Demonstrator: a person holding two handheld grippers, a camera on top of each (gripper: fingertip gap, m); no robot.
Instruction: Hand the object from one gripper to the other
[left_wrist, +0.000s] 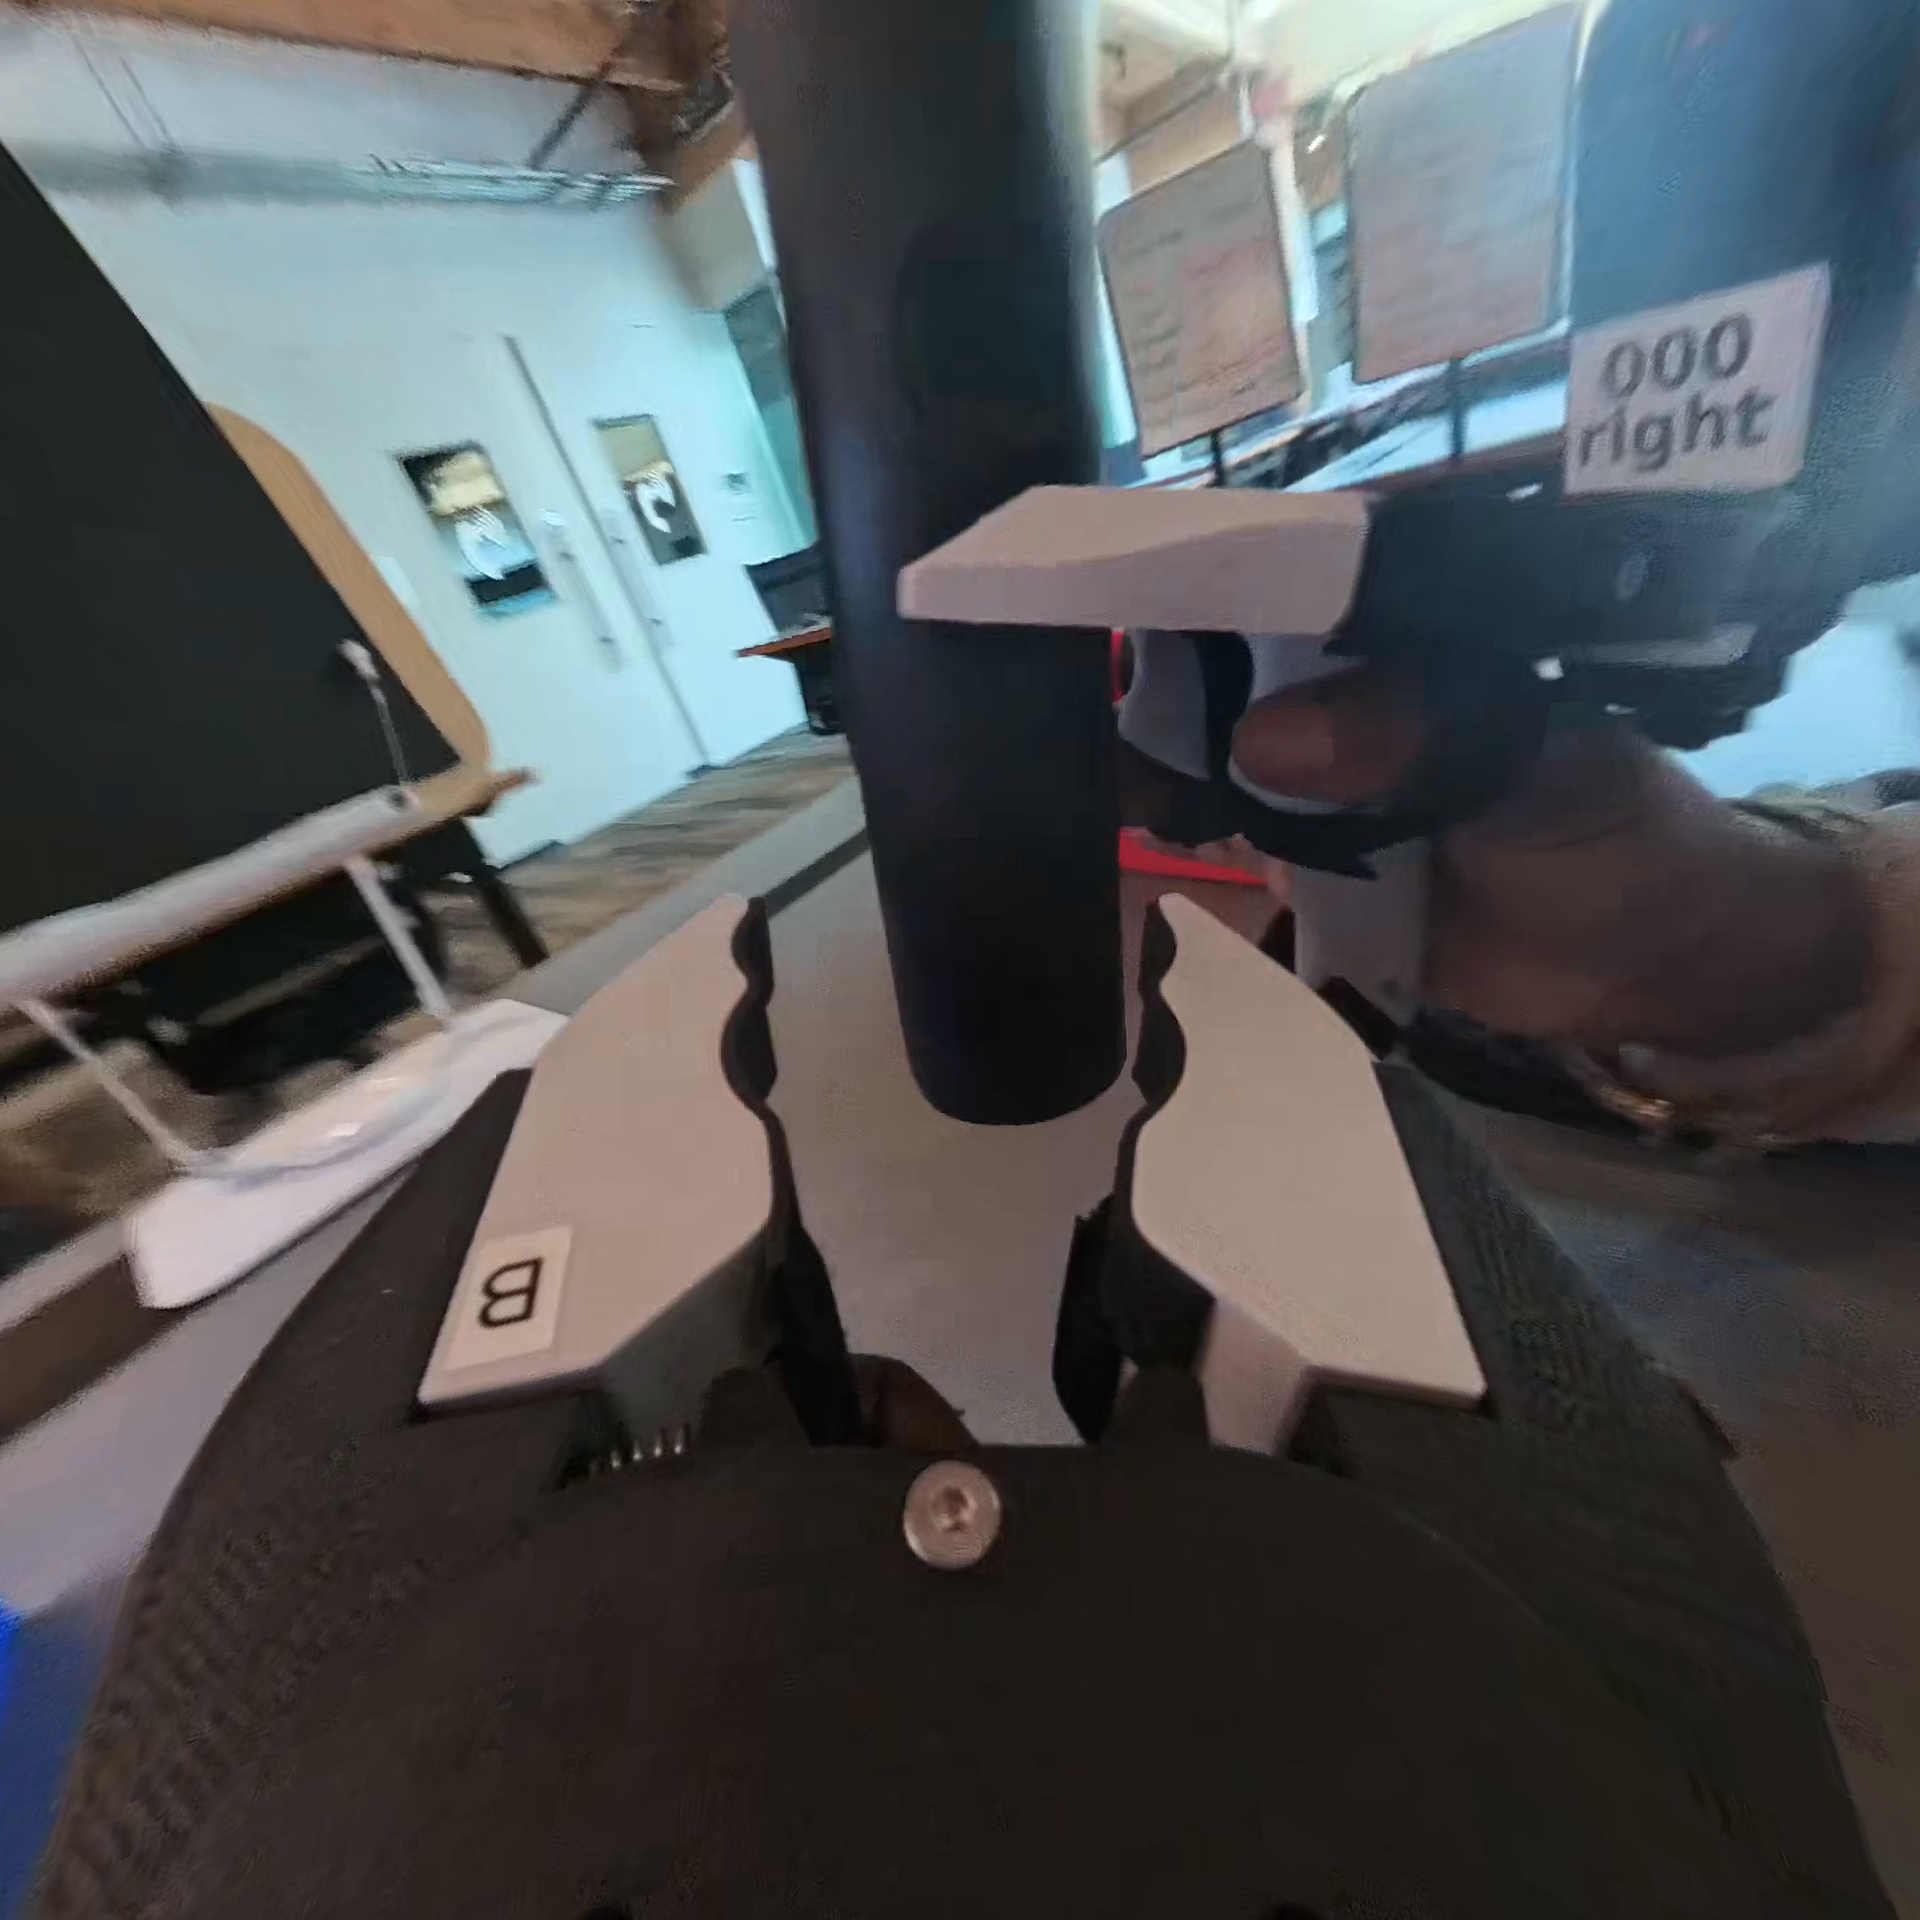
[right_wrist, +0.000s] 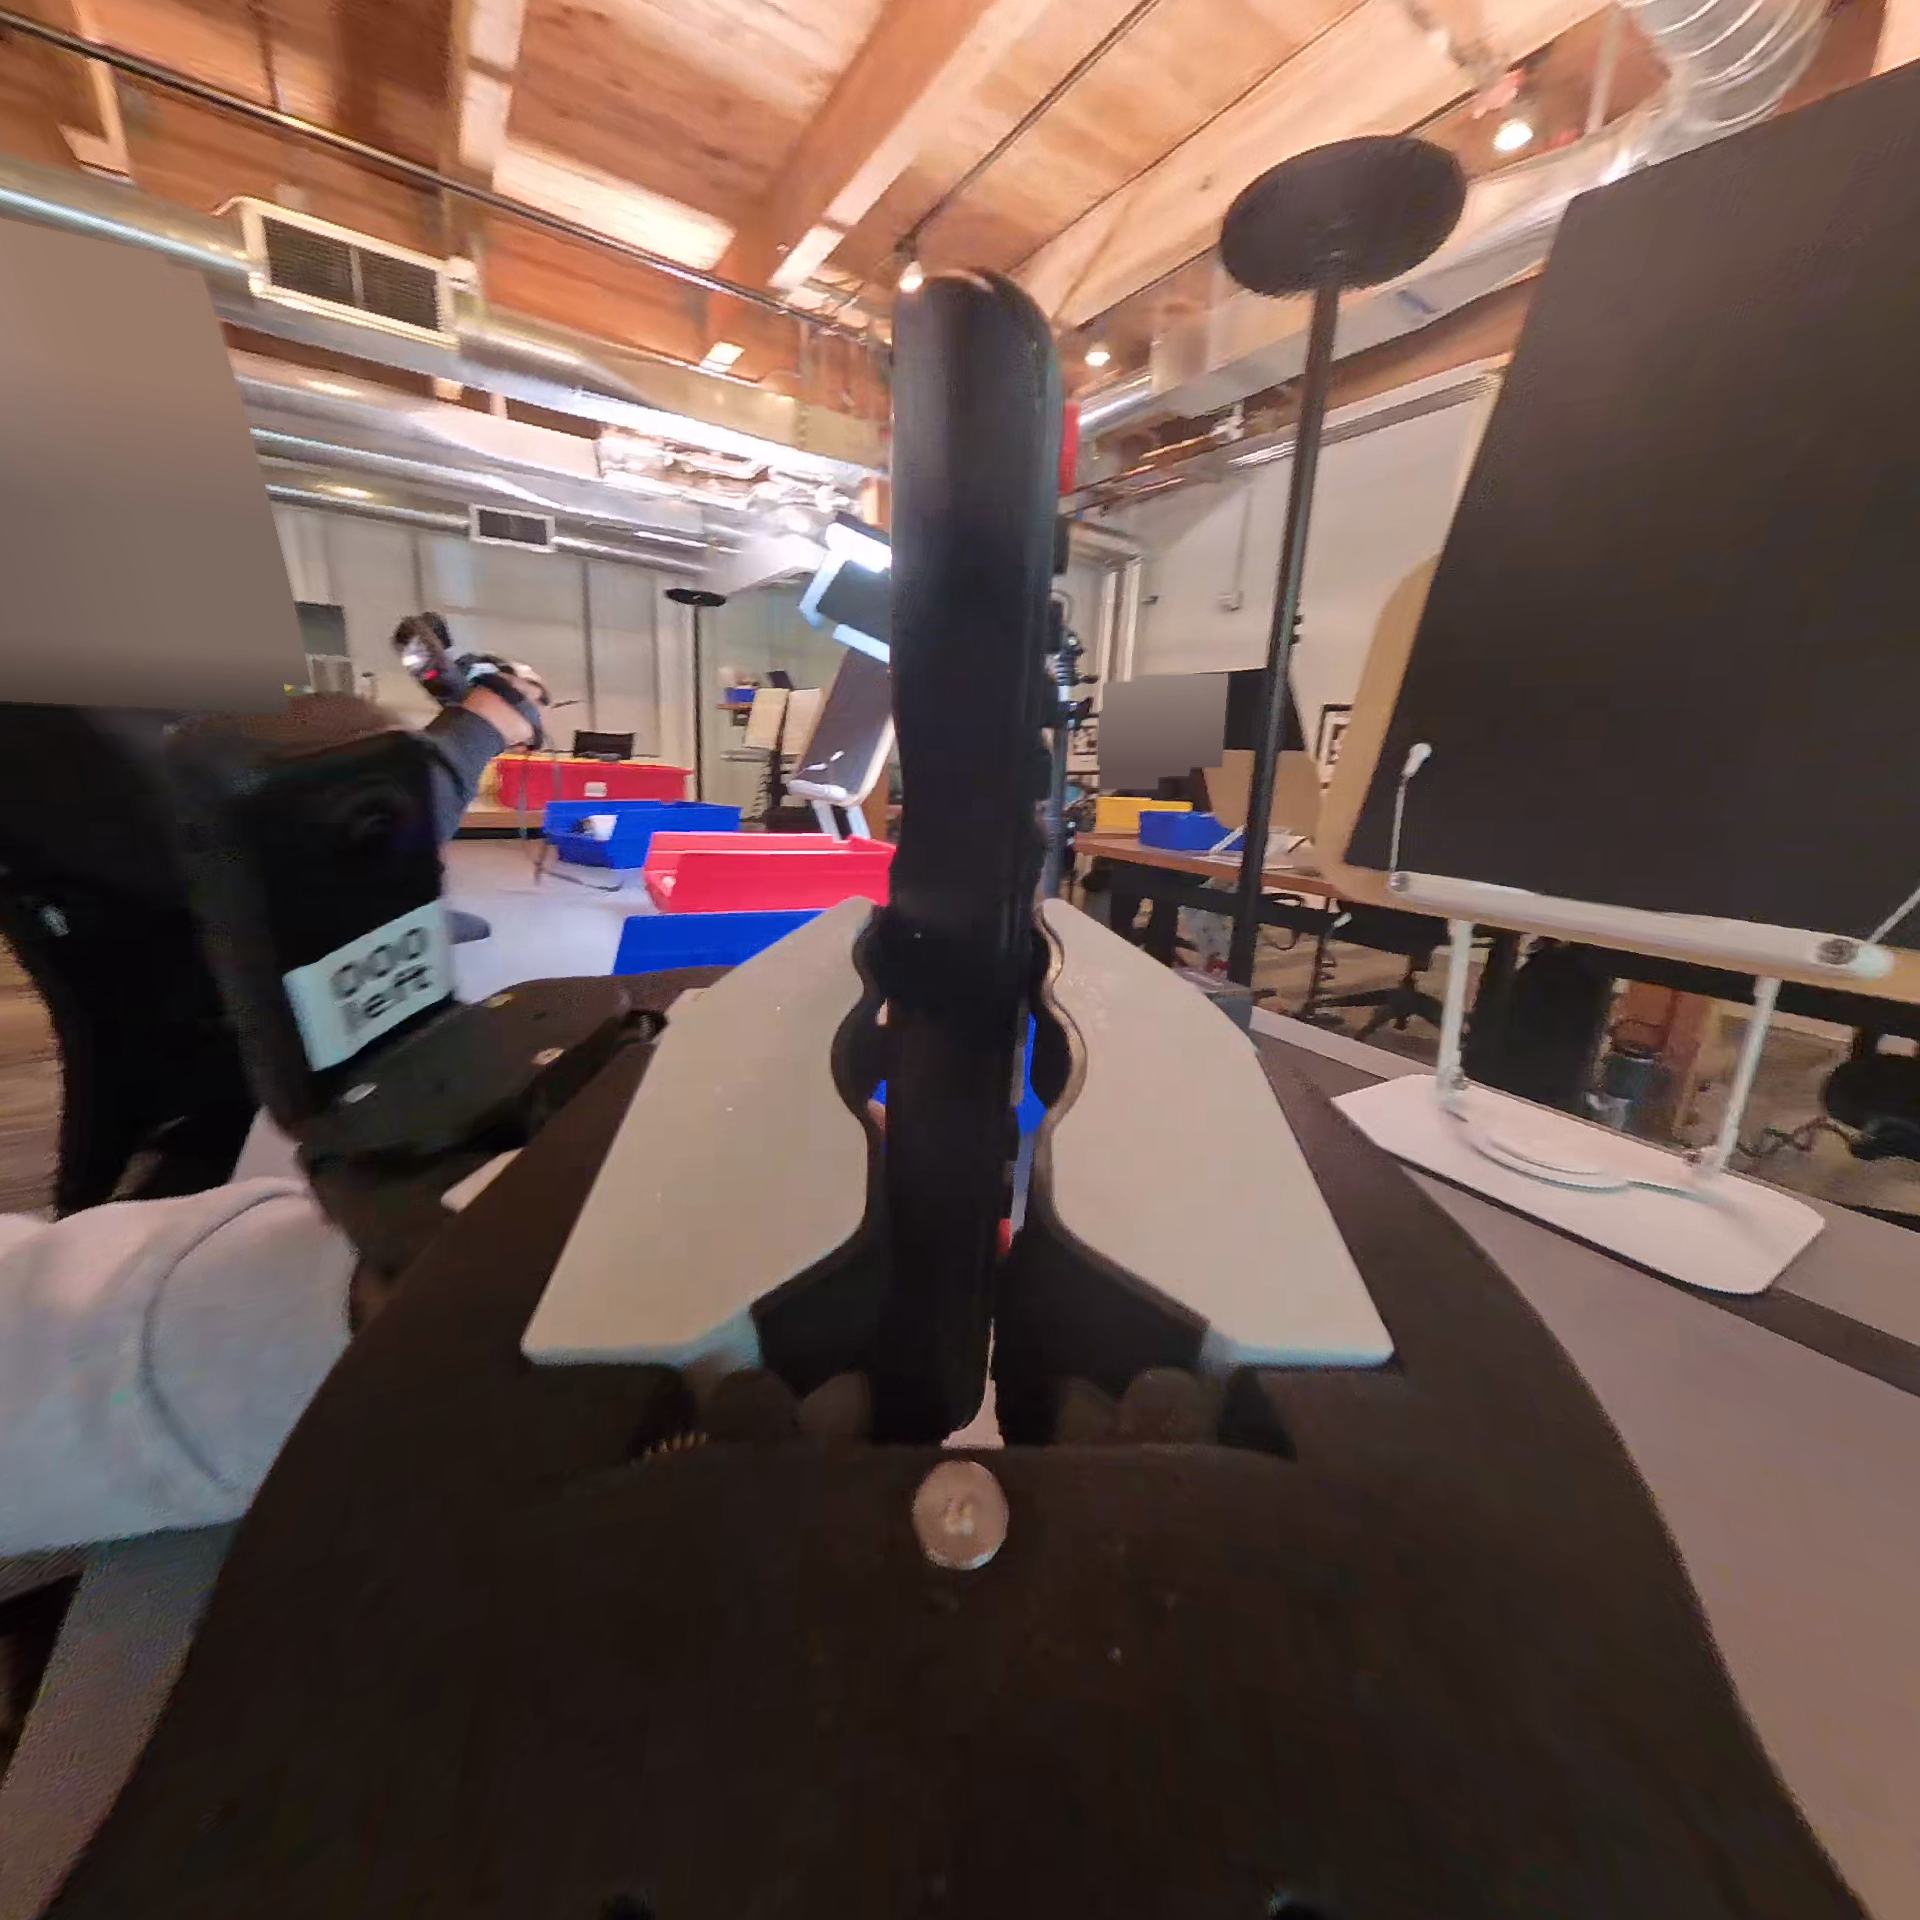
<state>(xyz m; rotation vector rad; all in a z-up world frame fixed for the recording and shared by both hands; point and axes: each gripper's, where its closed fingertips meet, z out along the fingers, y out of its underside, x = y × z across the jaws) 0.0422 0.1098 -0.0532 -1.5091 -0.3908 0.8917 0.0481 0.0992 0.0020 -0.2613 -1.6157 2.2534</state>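
A long black handle-like object (left_wrist: 977, 727) with a red part on its side stands upright in mid-air. In the left wrist view its lower end hangs between the fingers of my left gripper (left_wrist: 956, 909), which is open with a gap on both sides. My right gripper comes in from the right, and its grey finger (left_wrist: 1132, 561) lies across the object higher up. In the right wrist view my right gripper (right_wrist: 956, 925) is shut on the object (right_wrist: 971, 623), which rises well above the fingertips. The left gripper's black body (right_wrist: 416, 1039) shows low at the left, its fingers hidden.
A grey table (right_wrist: 1662, 1403) lies below. A black board on a white stand (right_wrist: 1662, 520) is at the right. Red and blue bins (right_wrist: 769, 873) sit beyond, and a floor lamp (right_wrist: 1288, 623) stands behind. A hand (left_wrist: 1662, 935) holds the right gripper. Left tips to right tips: about 5 cm.
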